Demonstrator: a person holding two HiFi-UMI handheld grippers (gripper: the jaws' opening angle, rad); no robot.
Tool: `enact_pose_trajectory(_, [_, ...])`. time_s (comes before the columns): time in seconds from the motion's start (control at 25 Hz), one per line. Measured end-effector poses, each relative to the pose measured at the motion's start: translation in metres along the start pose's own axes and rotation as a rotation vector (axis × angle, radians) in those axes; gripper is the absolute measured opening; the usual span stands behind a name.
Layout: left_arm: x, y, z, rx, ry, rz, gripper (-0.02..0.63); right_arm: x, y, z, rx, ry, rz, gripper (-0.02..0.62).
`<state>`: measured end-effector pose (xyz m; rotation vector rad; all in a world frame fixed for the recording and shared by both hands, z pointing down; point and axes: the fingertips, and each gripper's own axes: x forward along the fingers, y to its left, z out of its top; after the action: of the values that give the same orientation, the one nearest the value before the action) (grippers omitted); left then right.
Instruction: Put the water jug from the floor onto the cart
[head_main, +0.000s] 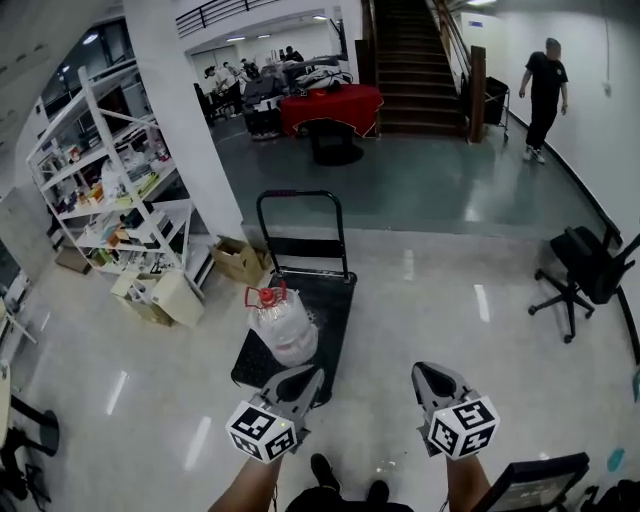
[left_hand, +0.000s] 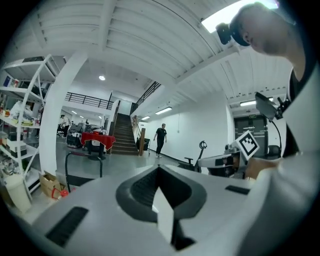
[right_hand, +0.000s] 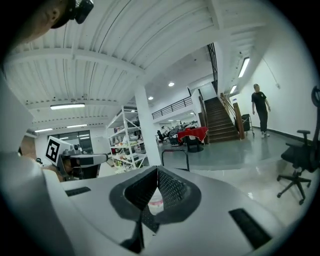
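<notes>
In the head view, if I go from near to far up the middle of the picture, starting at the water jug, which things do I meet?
water jug → cart handle → table with red cloth → staircase

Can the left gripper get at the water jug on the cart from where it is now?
Probably yes: the water jug stands on the cart right ahead of the left gripper, with nothing between them. Its jaws are shut, so they must open first.
</notes>
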<state>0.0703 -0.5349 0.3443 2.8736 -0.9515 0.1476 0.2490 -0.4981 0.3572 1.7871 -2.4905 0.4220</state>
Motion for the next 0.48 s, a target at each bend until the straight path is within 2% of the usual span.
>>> enact_pose_trajectory(0.24, [-0.044, -0.059, -0.01, 0.019, 0.041, 0.01, 0.002, -0.056, 0.028, -0.009, 0.006, -0.017, 0.011, 0.003])
enact_pose_trajectory(0.48, [-0.109, -0.115, -0.014, 0.028, -0.013, -0.041, 0.002, -0.127, 0.084, -0.02, -0.029, -0.029, -0.017, 0.003])
